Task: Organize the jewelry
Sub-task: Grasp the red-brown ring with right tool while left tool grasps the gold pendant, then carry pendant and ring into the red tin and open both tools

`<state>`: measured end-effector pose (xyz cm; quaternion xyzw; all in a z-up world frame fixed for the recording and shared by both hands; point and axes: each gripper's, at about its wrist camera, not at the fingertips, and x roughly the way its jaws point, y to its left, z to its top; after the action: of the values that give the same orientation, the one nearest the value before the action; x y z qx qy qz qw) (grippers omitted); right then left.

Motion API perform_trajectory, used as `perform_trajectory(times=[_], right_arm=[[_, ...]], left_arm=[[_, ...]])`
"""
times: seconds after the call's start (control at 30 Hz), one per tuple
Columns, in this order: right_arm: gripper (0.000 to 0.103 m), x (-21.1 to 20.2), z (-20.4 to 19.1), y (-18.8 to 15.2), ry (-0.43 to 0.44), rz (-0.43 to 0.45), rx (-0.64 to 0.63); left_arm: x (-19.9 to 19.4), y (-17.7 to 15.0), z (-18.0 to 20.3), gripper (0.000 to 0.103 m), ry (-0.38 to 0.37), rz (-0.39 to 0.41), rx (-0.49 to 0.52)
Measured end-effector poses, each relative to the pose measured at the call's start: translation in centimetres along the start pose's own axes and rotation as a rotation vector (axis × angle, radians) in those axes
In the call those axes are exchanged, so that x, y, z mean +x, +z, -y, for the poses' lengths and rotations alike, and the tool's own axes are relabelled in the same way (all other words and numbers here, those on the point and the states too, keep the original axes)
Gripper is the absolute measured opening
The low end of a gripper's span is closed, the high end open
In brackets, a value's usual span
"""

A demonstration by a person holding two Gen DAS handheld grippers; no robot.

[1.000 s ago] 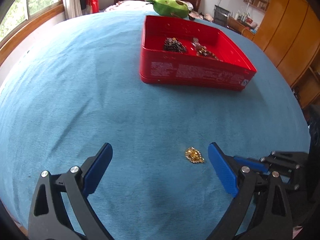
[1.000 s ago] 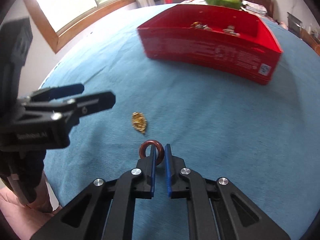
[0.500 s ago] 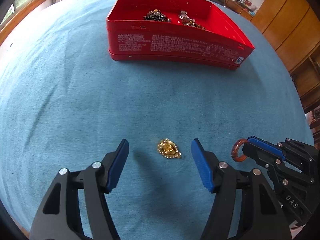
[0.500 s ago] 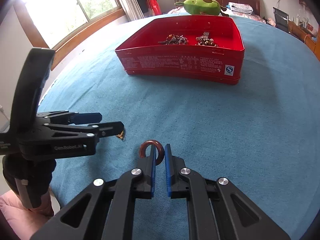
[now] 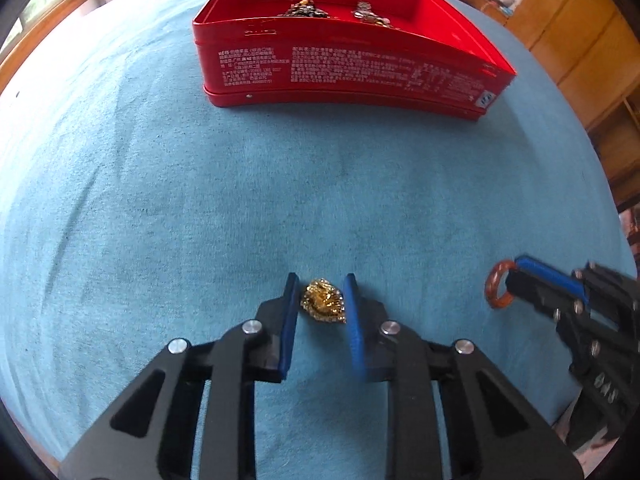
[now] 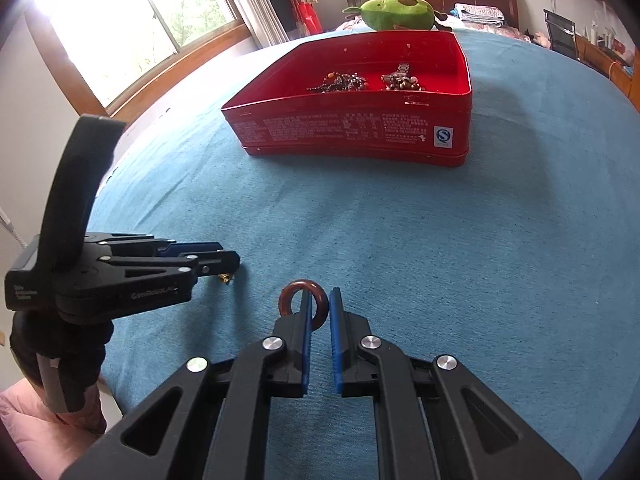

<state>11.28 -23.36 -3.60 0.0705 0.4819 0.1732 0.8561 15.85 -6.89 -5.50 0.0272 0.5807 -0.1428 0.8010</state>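
Low in the middle of my left wrist view, the left gripper (image 5: 320, 300) has its blue fingers (image 5: 289, 320) either side of a small gold jewelry piece (image 5: 323, 306) lying on the blue cloth (image 5: 160, 200) that covers the bench. Its jaws have just been closing around the piece, and I cannot tell whether the pads press on it. At the right edge of that frame, the right gripper (image 5: 516, 276) is clenched on a brown ring (image 5: 497, 289); my right wrist view shows the same ring (image 6: 304, 304) pinched at the fingertips, lower centre. Up in the top of both frames sits the red tin (image 5: 344, 72), open, with two dark heaps of jewelry (image 6: 340, 82) inside. Behind it, top centre, lies a green plush toy (image 6: 396, 12).
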Motion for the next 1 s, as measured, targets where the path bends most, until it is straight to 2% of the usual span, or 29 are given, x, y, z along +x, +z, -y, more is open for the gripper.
perform_trajectory(times=[0.07,0.1,0.13,0.43,0.7,1.0], right_arm=[[0.008,0.0,0.1,0.0,0.001,0.000,0.004],[0.008,0.0,0.2,0.0,0.001,0.000,0.005],[0.008,0.1,0.3,0.0,0.002,-0.001,0.007],[0.008,0.5,0.2,0.3,-0.001,-0.009,0.014],[0.008,-0.3,0.4,1.2,-0.013,0.015,0.020],[0.008,-1.7,0.6,3.6,-0.021,0.056,0.016]], left_arm=[[-0.6,-0.7,-0.1,0.021,0.012,0.008,0.038],[-0.7,-0.9,-0.1,0.016,0.017,0.012,0.050],[-0.9,-0.9,-0.2,0.015,0.019,0.018,0.059],[-2.7,-0.9,-1.9,0.015,-0.024,0.064,0.050],[-4.8,0.3,-2.1,0.015,-0.047,0.127,0.030],[-6.1,2.5,-1.5,0.015,-0.063,0.161,0.043]])
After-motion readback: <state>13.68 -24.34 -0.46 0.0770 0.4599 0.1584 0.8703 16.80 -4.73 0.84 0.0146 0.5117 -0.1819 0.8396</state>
